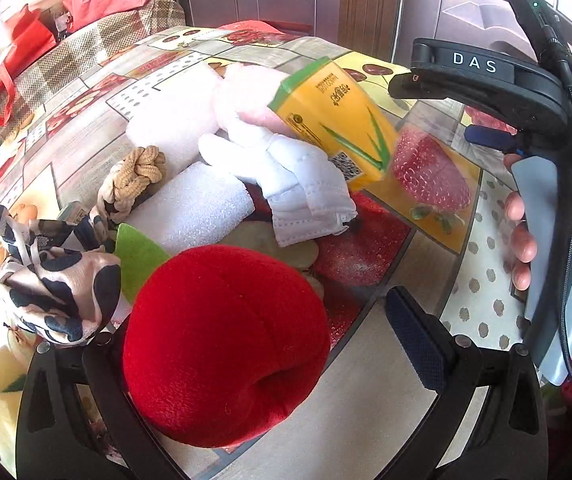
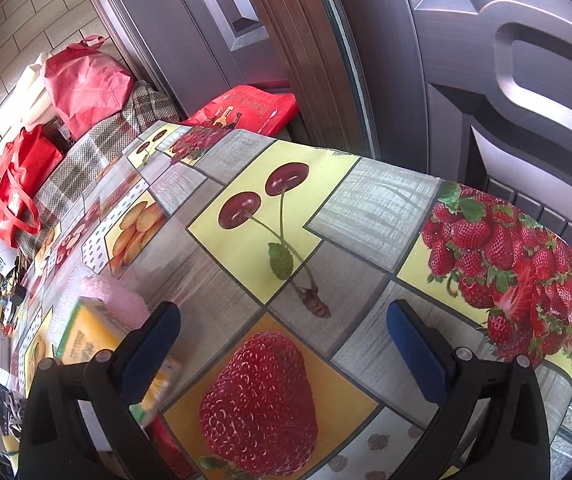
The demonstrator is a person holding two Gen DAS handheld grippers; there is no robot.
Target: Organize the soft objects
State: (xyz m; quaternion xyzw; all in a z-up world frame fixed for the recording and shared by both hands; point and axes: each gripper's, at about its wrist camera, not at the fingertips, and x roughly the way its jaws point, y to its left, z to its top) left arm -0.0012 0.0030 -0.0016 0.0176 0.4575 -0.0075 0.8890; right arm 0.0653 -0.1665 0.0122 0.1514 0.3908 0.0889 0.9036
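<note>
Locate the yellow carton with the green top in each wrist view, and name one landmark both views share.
Left wrist view: yellow carton at upper centre, tilted, leaning over the white plush.
Right wrist view: same carton at lower left, partly hidden behind one of the right gripper's fingers.
Shared landmark: the big printed strawberry on the tablecloth beside the carton.

Your left wrist camera sits low over the table [image 1: 370,248], looking along its fingers, the red plush apple [image 1: 226,344] very close at 6 o'clock. Your right wrist camera looks across the tablecloth toward the door [image 2: 486,60] at 12 o'clock. Both views share the yellow carton [image 1: 338,120] [image 2: 86,336] and the printed strawberry [image 1: 430,168] [image 2: 262,404].
</note>
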